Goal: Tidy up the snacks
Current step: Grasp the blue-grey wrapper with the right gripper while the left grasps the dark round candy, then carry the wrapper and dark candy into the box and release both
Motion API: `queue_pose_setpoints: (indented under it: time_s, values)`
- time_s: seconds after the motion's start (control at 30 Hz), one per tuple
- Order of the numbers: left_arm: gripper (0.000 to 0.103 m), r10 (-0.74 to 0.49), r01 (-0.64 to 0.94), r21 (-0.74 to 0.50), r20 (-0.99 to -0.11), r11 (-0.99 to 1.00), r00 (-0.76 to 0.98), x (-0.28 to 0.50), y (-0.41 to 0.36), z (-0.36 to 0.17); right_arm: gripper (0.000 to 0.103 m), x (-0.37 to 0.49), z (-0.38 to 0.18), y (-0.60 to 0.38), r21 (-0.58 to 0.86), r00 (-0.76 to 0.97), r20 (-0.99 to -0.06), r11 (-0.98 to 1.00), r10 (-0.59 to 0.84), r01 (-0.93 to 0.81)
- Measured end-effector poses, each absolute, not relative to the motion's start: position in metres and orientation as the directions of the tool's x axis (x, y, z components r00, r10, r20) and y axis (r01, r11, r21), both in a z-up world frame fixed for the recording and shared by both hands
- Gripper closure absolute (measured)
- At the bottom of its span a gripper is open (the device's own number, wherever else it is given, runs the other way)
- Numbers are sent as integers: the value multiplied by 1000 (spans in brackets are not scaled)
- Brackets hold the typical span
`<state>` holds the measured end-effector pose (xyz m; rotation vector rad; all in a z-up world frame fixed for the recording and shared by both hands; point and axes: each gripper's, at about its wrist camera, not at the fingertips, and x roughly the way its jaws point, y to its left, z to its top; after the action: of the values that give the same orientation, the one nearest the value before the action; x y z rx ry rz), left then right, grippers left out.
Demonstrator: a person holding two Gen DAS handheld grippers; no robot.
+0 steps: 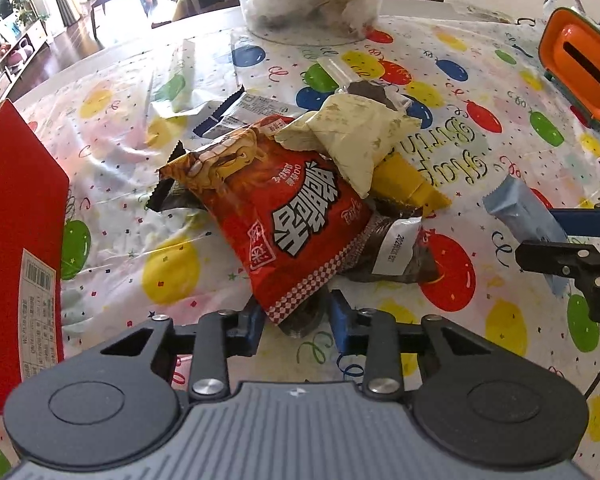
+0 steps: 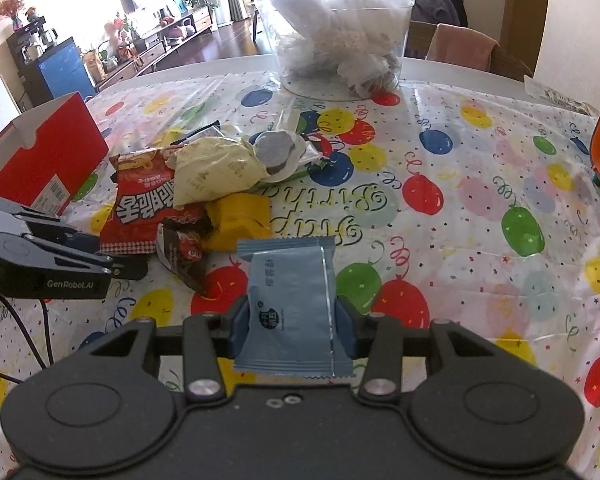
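Left gripper point(image 1: 296, 330) is set at the near end of the snack pile, its blue fingers standing narrowly apart on either side of the lower corner of the red bag point(image 1: 284, 208); whether the pads press on it cannot be told. The bag's long axis runs away from this gripper, up and to the left, toward the red box point(image 1: 20, 240). The right gripper point(image 2: 294, 328) is clamped on a blue packet point(image 2: 290, 300), held clear of the pile. The pile is judged nearer to the left one.
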<state>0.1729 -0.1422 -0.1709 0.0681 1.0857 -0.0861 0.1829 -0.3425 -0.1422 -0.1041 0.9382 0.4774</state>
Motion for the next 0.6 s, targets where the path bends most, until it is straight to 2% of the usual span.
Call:
queue_pose_setpoints:
  time_s: [0.6]
  values:
    - [71,-98,60,-79,-868,995,487,126,-112,-144,60,149,-120,-320,125,500,-788,888,360,-443]
